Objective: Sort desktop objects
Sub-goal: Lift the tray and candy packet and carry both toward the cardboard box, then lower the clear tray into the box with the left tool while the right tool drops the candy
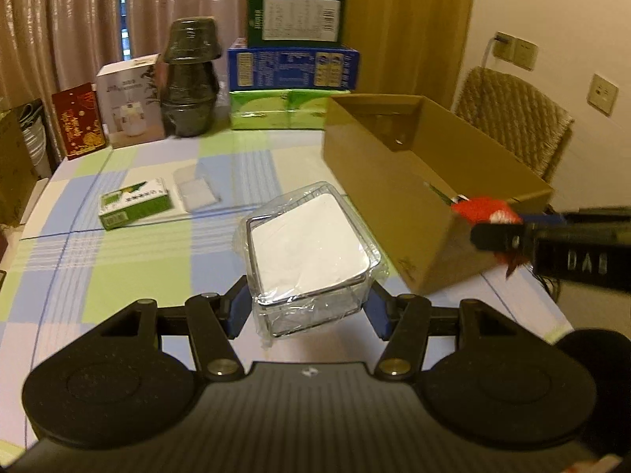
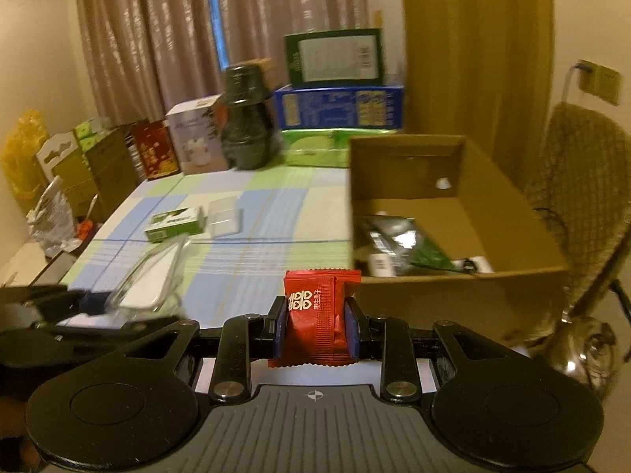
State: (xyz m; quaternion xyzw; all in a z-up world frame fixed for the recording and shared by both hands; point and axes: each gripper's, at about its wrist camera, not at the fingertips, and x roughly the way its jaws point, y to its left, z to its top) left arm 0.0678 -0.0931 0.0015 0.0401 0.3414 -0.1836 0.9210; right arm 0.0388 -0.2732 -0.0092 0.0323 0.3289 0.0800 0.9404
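Carton (image 2: 453,213) contents partly hidden, blurred

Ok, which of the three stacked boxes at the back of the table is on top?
The dark green box. It sits on the blue box, which rests on the light green one.

blurred: black jars (image 2: 246,118) | box contents (image 2: 398,244) indistinct | chair (image 2: 583,205) cut off

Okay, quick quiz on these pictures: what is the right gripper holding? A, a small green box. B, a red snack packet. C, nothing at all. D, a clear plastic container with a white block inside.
B: in the right wrist view the right gripper has its blue pads pressed on both sides of the red snack packet, near the cardboard box.
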